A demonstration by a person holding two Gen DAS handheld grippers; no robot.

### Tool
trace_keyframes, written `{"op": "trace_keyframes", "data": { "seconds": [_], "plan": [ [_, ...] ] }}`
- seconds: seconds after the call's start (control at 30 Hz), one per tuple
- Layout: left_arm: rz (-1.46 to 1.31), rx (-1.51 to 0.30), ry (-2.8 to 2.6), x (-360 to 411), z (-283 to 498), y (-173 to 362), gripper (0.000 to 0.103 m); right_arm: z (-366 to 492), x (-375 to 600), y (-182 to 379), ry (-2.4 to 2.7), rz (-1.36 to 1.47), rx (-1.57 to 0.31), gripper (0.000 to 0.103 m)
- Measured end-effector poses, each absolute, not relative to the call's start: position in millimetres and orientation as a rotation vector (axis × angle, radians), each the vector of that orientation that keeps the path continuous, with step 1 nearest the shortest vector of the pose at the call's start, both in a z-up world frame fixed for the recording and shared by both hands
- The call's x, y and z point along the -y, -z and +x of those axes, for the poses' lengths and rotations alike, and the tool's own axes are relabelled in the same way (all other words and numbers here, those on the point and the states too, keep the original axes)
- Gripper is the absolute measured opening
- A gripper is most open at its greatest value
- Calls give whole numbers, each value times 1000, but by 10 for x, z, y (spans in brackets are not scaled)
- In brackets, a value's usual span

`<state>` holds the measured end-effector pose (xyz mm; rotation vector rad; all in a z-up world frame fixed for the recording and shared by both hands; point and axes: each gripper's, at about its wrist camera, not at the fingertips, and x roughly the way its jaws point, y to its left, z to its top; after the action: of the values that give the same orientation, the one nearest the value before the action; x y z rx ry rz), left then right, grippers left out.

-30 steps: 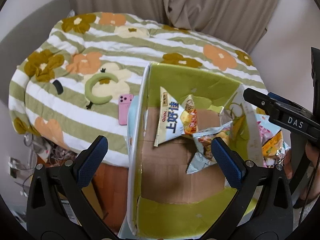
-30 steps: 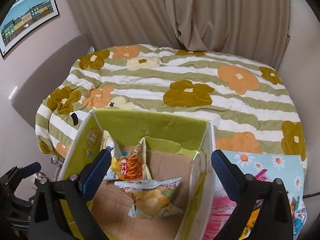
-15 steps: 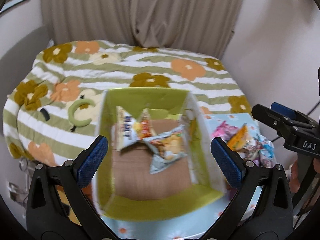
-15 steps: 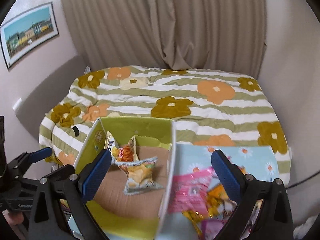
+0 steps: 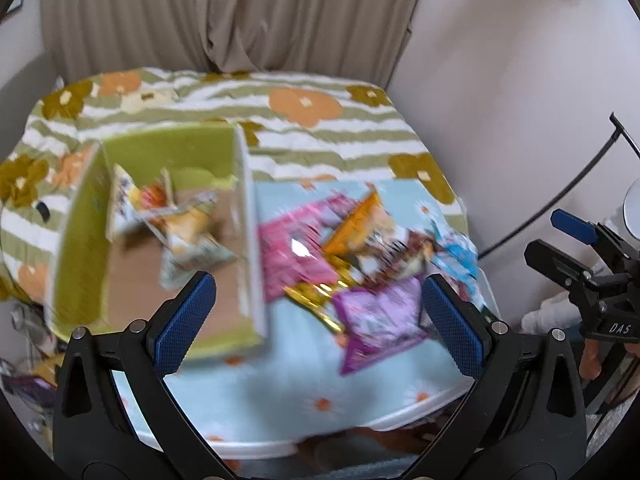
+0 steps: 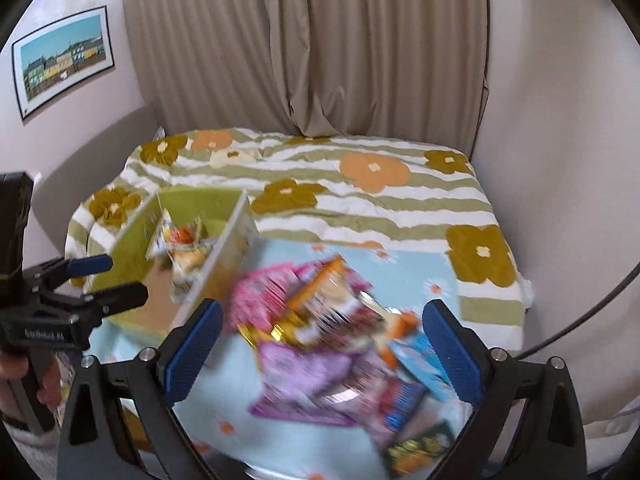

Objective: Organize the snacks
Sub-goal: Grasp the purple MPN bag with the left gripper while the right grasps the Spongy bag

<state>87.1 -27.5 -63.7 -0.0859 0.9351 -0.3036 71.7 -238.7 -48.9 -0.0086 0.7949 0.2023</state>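
Note:
A green cardboard box [image 5: 80,248] [image 6: 132,240] stands on the left of a light blue flowered cloth and holds a few snack bags [image 5: 180,224] [image 6: 180,248]. To its right lies a blurred pile of loose snacks: a pink pack [image 5: 296,248] [image 6: 268,292], an orange bag [image 5: 360,224] [image 6: 320,284], a purple bag [image 5: 376,320] [image 6: 304,376] and a blue pack [image 6: 420,364]. My left gripper [image 5: 320,324] hangs open above the box's right wall and the pile. My right gripper [image 6: 320,344] hangs open over the pile, with nothing between its fingers.
The cloth-covered table [image 5: 280,396] sits against a bed with a striped floral quilt [image 6: 360,200]. Curtains [image 6: 300,48] hang behind, a picture [image 6: 64,60] is on the left wall, and a black cable [image 5: 560,208] runs at the right. A hand [image 6: 24,380] holds the left tool.
Both cameras have pulled back and swung right, away from the box. The snack pile now sits between each gripper's fingers. Both grippers have stayed open.

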Motion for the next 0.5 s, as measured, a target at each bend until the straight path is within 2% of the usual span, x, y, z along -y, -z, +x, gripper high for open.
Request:
{"op": "trace_keyframes", "data": {
  "seconds": [0.2, 0.5],
  "plan": [
    [-99, -999, 290, 736, 679, 1043, 102, 563, 2859, 856, -294, -48, -850, 100],
    [-85, -1106, 269, 999, 649, 1689, 102, 631, 3035, 1436, -418, -139, -914, 100]
  ]
}}
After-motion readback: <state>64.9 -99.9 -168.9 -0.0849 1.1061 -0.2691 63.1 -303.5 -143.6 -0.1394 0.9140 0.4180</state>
